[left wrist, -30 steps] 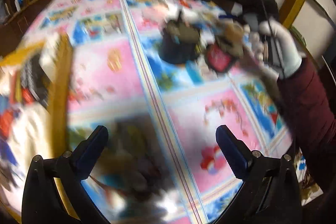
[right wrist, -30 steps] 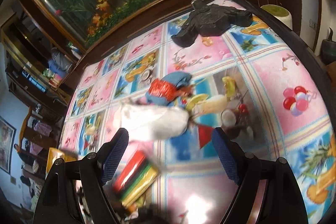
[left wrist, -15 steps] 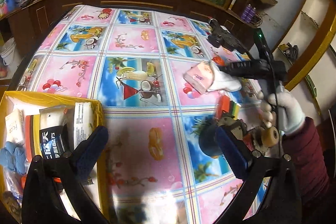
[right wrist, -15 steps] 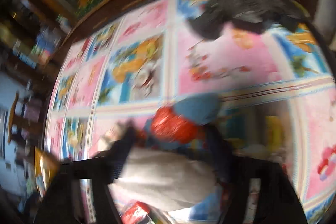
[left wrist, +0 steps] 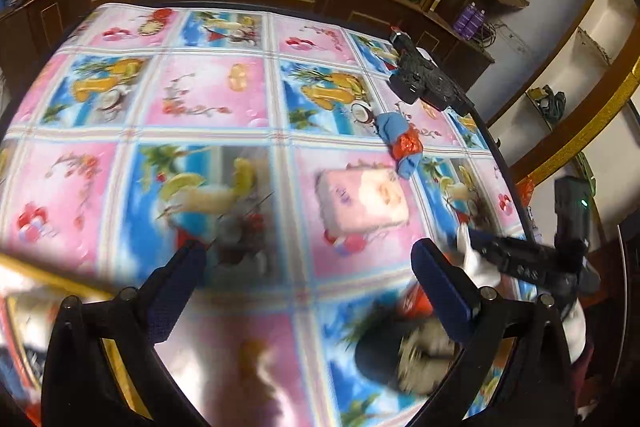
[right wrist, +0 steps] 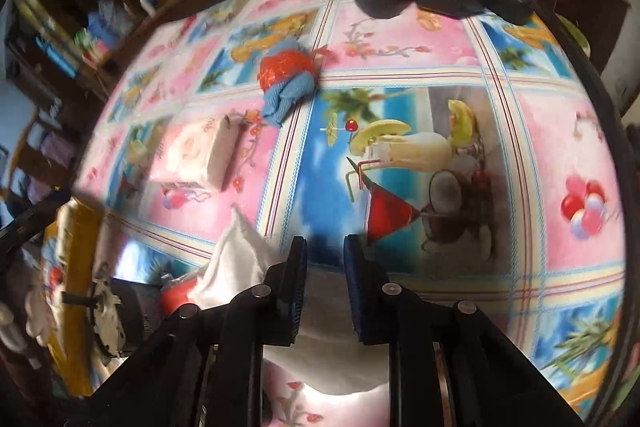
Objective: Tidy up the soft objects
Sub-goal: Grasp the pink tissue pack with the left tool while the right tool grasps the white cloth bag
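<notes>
My right gripper point(right wrist: 325, 259) is shut on a white soft pack point(right wrist: 236, 267) and holds it above the table; it also shows in the left wrist view point(left wrist: 478, 259). My left gripper point(left wrist: 308, 279) is open and empty above the table. A pink tissue pack point(left wrist: 362, 199) lies ahead of it, also in the right wrist view point(right wrist: 200, 151). A blue cloth with a red wrapper point(left wrist: 402, 143) lies farther back, also in the right wrist view point(right wrist: 288, 75).
A yellow box point(right wrist: 76, 267) with packs stands at the table's left; its edge shows in the left wrist view point(left wrist: 52, 279). A black device point(left wrist: 424, 75) lies at the far edge. A dark round item point(left wrist: 400, 351) and a red pack sit near the right.
My right gripper closed on the white pack and lifted it. My left gripper swung right, away from the yellow box, toward the pink tissue pack.
</notes>
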{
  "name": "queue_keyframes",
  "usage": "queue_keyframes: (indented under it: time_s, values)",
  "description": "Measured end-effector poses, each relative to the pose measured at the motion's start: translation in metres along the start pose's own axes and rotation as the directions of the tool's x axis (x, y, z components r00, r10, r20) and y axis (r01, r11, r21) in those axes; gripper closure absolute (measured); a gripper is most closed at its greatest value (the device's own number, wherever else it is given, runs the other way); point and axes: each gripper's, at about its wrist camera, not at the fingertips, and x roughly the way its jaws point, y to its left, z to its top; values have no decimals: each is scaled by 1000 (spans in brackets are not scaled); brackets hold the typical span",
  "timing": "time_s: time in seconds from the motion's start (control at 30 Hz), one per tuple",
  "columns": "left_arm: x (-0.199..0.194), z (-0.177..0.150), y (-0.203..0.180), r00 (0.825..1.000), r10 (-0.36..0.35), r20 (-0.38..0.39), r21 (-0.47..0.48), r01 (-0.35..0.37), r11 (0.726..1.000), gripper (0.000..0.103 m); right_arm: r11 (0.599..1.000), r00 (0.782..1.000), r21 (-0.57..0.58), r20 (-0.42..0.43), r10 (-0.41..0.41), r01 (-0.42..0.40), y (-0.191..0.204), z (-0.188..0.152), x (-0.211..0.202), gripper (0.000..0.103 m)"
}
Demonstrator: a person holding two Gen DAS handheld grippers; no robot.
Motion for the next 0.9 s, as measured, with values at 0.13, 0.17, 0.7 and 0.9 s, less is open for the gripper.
queue_keyframes:
  time_s: [0.13, 0.17, 0.7, 0.9]
  values:
    - [36, 19, -26, 999, 12, -43, 61, -9, 998, 0, 994, 995, 71, 43, 85, -88, -14, -3, -5, 60]
    - [46, 22, -32, 998, 21, -64, 85, -16, 996, 0, 993, 995, 74, 55, 83, -87, -17, -4, -6, 59]
    - [99, 15, -66, 952, 208, -226, 306, -134, 942, 26, 981, 991, 159, 89, 101, -114, -51, -10, -20, 43]
    - [50, 24, -41, 983, 139, -118, 178, -117, 977, 26, 987, 991, 95, 34, 128, -131, -40, -8, -19, 41]
